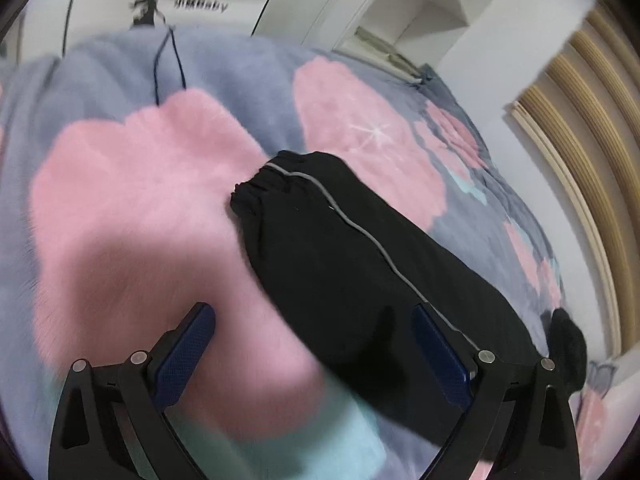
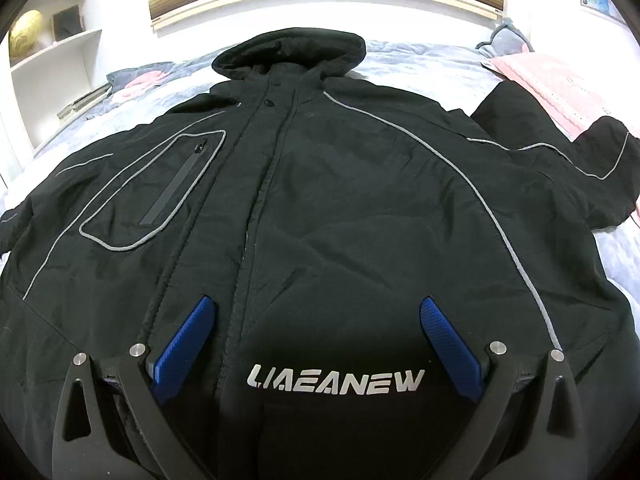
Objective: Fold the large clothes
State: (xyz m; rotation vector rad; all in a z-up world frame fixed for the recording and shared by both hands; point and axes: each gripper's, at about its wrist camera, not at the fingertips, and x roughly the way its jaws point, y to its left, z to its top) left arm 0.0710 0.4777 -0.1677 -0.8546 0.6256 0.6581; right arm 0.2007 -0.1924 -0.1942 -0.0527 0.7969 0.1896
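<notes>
I saw open blanket [image 1: 132,208] from nine to twelve o'clock of my left gripper [image 1: 314,316]; the jacket sleeve [image 1: 340,248] blocked two o'clock.

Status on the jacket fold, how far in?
Done: black jacket is spread front-up on the bed, hood at the top. In hand: nothing; left gripper is open beside a sleeve, right gripper open over the hem. Left: every fold, both sleeves lie outstretched.
</notes>
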